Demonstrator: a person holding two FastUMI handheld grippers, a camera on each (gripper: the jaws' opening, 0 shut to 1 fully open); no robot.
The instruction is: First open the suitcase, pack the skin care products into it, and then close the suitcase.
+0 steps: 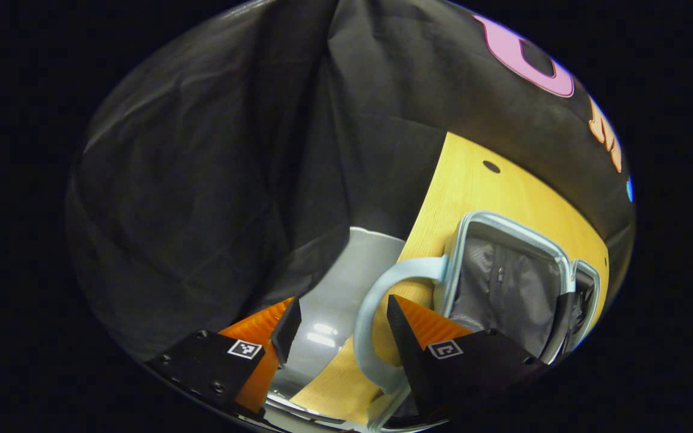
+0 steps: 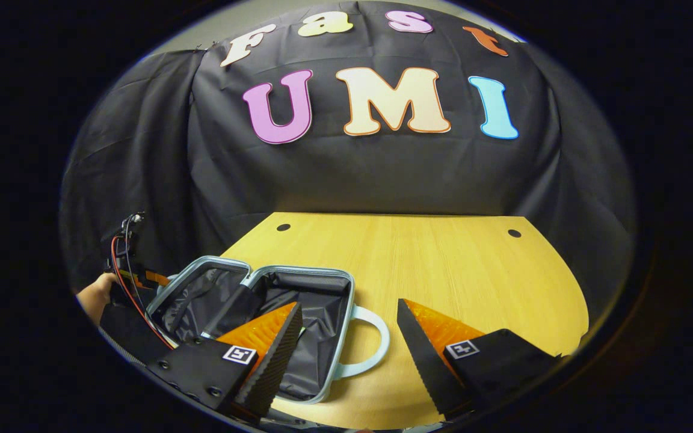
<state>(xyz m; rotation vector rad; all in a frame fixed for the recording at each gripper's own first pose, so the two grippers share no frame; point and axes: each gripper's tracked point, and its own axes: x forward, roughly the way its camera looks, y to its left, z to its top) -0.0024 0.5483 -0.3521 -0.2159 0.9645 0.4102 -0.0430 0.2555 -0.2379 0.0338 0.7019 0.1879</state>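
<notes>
Your right gripper (image 2: 346, 337): ridged orange-and-black wedge fingers, spread apart, gripping nothing.
Your left gripper (image 1: 340, 337): same wedges, also apart; pale-blue looped handle (image 1: 376, 300) lies between them, unclamped.
Suitcase (image 2: 262, 313): lies open on the wooden table (image 2: 443, 264), ahead-left of your right gripper; rounded pale-blue rim, crinkled grey lining, handle pointing toward its fingers.

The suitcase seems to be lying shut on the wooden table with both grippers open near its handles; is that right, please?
Not quite: the suitcase lies open, not shut. The right gripper view shows both halves spread flat with the dark lining exposed. The rest holds: it is on the wooden table, and the left gripper and right gripper are both open near its handles.
</notes>
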